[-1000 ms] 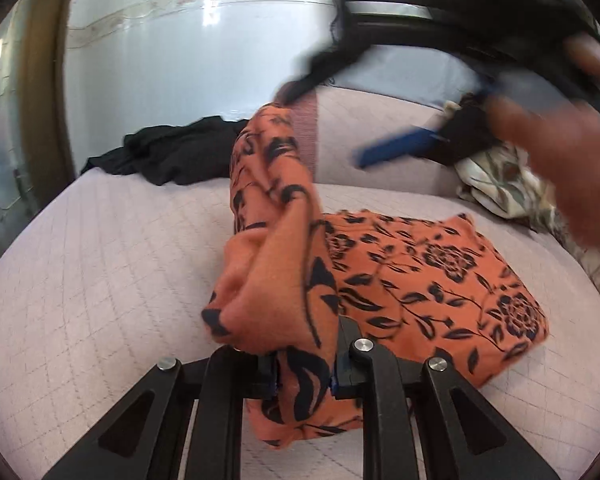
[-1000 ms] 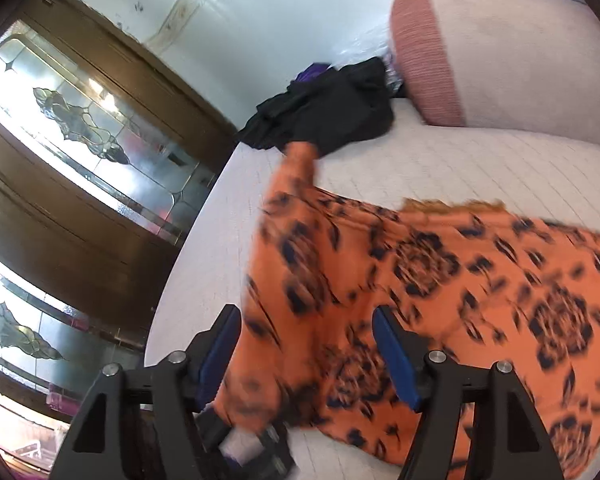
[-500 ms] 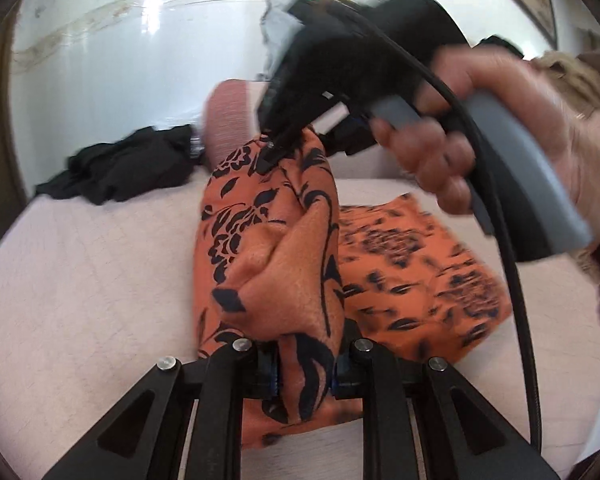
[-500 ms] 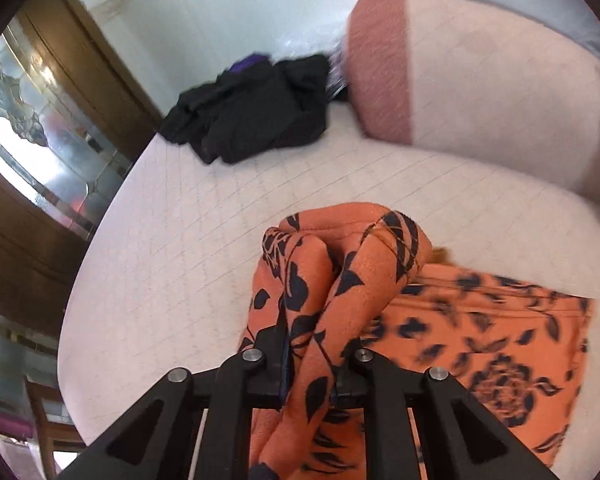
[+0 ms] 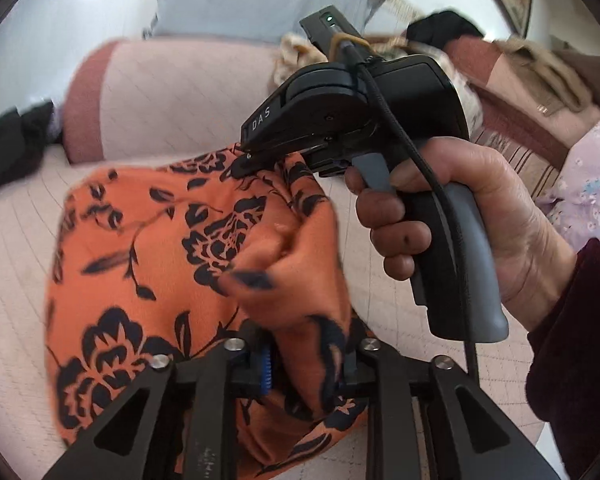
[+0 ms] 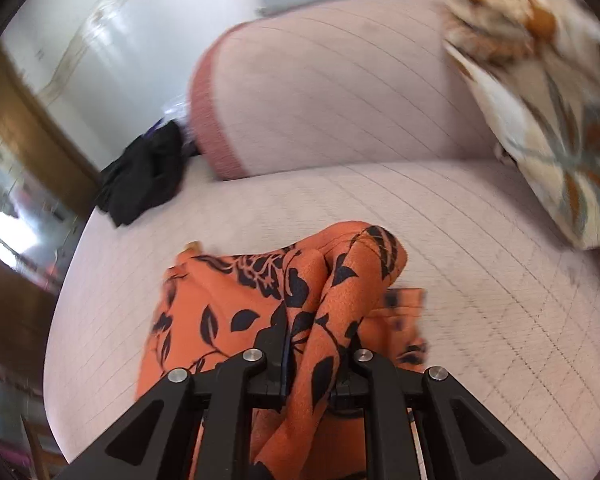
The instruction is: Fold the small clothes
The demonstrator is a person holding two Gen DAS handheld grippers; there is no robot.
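A pink quilted bed (image 6: pixel 460 240) is seen ahead of both tools. The orange floral garment (image 5: pixel 148 256) is lifted over it, one bunch clamped by the left hand-held gripper (image 5: pixel 306 364), another pinched by the right hand-held gripper (image 6: pixel 314 364) just beyond.

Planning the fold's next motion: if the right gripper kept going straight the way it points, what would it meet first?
Probably the pink quilted bed surface beyond the bunched orange floral garment that the right gripper already pinches; farther along that line stands the pink bolster cushion. Depth is unclear through the fisheye.
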